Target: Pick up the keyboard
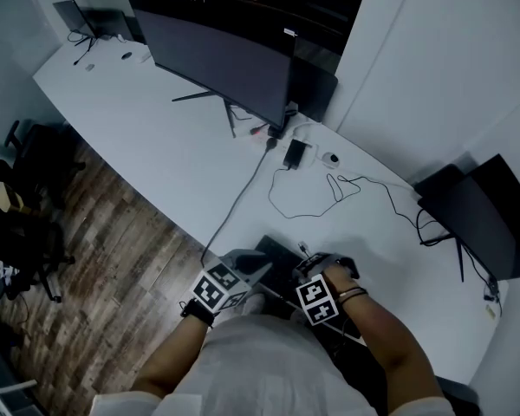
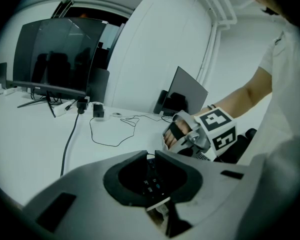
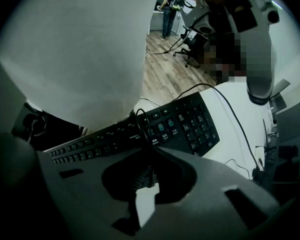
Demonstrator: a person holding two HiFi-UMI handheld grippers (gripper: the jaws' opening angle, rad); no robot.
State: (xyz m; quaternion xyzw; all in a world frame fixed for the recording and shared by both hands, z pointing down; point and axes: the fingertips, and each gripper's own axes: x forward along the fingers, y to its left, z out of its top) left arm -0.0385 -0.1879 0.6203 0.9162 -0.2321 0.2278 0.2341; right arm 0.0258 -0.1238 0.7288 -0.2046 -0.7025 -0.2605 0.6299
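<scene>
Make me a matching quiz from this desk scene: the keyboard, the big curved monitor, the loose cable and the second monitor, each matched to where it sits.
Things:
1. keyboard
2. curved monitor
3. loose cable
4. second monitor

Places:
A. at the right end of the desk
B. looped on the bare top between the two monitors
C. at the near edge
D. at the far edge, on a thin-legged stand

Pairs: 1-C, 2-D, 3-B, 4-A

a white shirt (image 3: 80,49) hides part of the keyboard (image 3: 182,126) in the right gripper view.
</scene>
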